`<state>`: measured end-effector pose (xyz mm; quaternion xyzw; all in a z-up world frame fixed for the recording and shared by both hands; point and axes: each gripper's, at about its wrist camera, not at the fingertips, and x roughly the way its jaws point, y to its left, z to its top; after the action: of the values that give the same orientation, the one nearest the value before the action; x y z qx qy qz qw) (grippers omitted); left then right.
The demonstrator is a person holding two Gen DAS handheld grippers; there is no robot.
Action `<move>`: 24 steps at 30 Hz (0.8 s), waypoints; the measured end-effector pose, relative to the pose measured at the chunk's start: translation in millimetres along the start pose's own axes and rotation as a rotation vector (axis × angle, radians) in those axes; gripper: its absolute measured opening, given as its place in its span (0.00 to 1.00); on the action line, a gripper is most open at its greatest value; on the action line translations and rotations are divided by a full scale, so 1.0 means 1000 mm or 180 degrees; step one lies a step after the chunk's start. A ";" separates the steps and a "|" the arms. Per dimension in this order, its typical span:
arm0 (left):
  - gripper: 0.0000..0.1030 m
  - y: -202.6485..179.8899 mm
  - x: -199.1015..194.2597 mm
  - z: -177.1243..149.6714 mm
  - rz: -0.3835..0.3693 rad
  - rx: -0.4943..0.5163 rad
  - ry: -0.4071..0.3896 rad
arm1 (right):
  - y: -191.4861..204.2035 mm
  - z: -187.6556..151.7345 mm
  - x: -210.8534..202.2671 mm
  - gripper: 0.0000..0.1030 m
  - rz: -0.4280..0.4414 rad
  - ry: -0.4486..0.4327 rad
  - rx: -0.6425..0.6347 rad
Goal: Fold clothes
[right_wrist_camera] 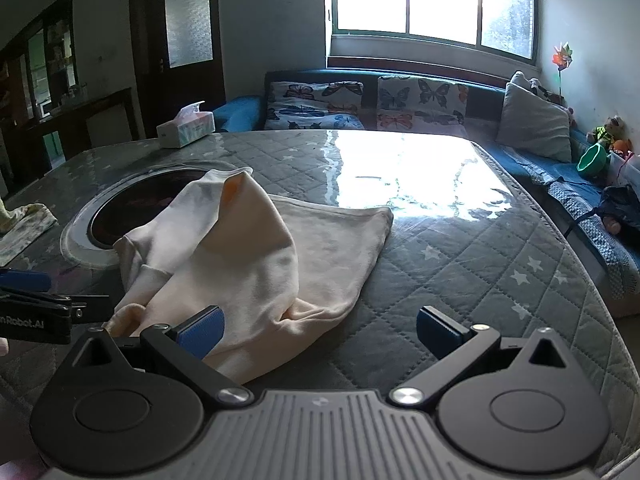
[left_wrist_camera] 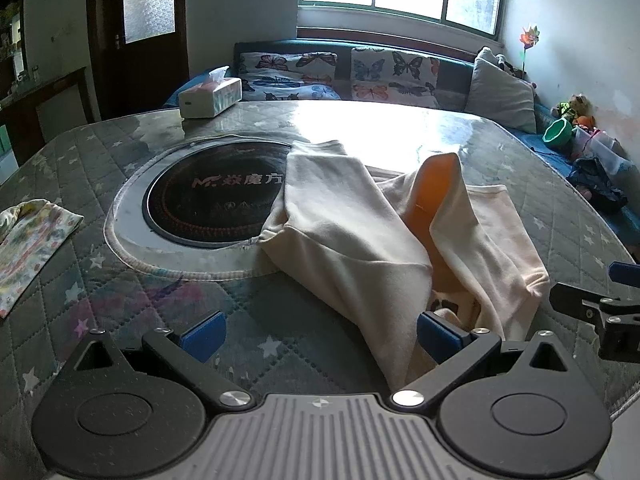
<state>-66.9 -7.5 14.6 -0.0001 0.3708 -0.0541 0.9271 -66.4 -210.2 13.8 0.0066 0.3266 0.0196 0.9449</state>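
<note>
Cream garment (left_wrist_camera: pixel 360 240) lies rumpled mid-frame on our table (left_wrist_camera: pixel 120 320), nearer our right gripper (right_wrist_camera: pixel 318 330); left gripper (left_wrist_camera: pixel 318 334) too (both fingers wide, empty).

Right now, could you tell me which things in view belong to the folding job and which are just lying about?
Belongs to the job:
cream garment, crumpled on the quilted table cover
left claw, open
right claw, open

Just lying about:
tissue box
floral cloth
round black cooktop
butterfly cushions
green bowl

Cream garment (left_wrist_camera: pixel 360 240) hides part of the cooktop (left_wrist_camera: pixel 208 196); floral cloth (left_wrist_camera: pixel 28 240) is cropped
</note>
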 end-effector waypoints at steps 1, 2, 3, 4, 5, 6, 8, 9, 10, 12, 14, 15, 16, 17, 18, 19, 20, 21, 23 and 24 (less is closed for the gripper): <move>1.00 -0.001 -0.001 -0.001 0.0001 0.0006 0.0002 | 0.000 -0.001 -0.001 1.00 0.0004 0.0000 0.0000; 1.00 -0.001 -0.001 -0.001 0.0001 0.0010 0.0001 | 0.002 -0.001 -0.001 1.00 0.0009 0.0000 -0.0002; 1.00 -0.002 -0.002 -0.002 0.0000 0.0015 0.0000 | 0.003 -0.002 -0.002 1.00 0.0014 0.0000 -0.0006; 1.00 -0.002 -0.003 -0.002 0.0000 0.0018 -0.0001 | 0.004 -0.002 -0.002 1.00 0.0021 -0.0001 -0.0012; 1.00 -0.002 -0.003 -0.003 0.0002 0.0018 -0.0001 | 0.005 -0.003 -0.003 1.00 0.0028 -0.0003 -0.0019; 1.00 -0.002 -0.004 -0.003 0.0005 0.0018 -0.0001 | 0.006 -0.003 -0.004 1.00 0.0032 -0.0005 -0.0024; 1.00 -0.003 -0.005 -0.004 0.0008 0.0023 -0.0006 | 0.007 -0.004 -0.005 1.00 0.0038 -0.0009 -0.0027; 1.00 -0.003 -0.005 -0.004 0.0008 0.0025 -0.0008 | 0.007 -0.004 -0.006 1.00 0.0040 -0.0010 -0.0025; 1.00 -0.004 -0.005 -0.004 0.0007 0.0027 -0.0008 | 0.008 -0.004 -0.006 1.00 0.0040 -0.0010 -0.0025; 1.00 -0.004 -0.006 -0.005 0.0006 0.0030 -0.0008 | 0.008 -0.005 -0.006 1.00 0.0037 -0.0010 -0.0027; 1.00 -0.005 -0.007 -0.005 0.0005 0.0034 -0.0009 | 0.008 -0.005 -0.007 1.00 0.0038 -0.0008 -0.0026; 1.00 -0.005 -0.007 -0.005 0.0003 0.0037 -0.0009 | 0.008 -0.005 -0.007 1.00 0.0039 -0.0008 -0.0026; 1.00 -0.006 -0.007 -0.005 0.0001 0.0040 -0.0010 | 0.008 -0.005 -0.007 1.00 0.0039 -0.0009 -0.0025; 1.00 -0.006 -0.008 -0.005 0.0000 0.0044 -0.0010 | 0.008 -0.005 -0.007 1.00 0.0039 -0.0009 -0.0024; 1.00 -0.007 -0.008 -0.005 -0.0003 0.0047 -0.0010 | 0.009 -0.005 -0.007 1.00 0.0040 -0.0009 -0.0023; 1.00 -0.007 -0.008 -0.005 -0.0007 0.0050 -0.0009 | 0.009 -0.005 -0.007 1.00 0.0042 -0.0009 -0.0024; 1.00 -0.008 -0.008 -0.005 -0.0009 0.0054 -0.0009 | 0.009 -0.005 -0.007 1.00 0.0043 -0.0009 -0.0024; 1.00 -0.008 -0.008 -0.005 -0.0009 0.0058 -0.0009 | 0.009 -0.005 -0.007 1.00 0.0043 -0.0009 -0.0022; 1.00 -0.010 -0.008 -0.005 -0.0011 0.0064 -0.0007 | 0.009 -0.005 -0.007 1.00 0.0046 -0.0008 -0.0021; 1.00 -0.010 -0.008 -0.005 -0.0013 0.0067 -0.0005 | 0.009 -0.005 -0.007 1.00 0.0048 -0.0008 -0.0020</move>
<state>-77.0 -16.4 16.4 0.0088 0.3695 -0.0599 0.9273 -75.3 -201.7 14.1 0.0061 0.3252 0.0278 0.9452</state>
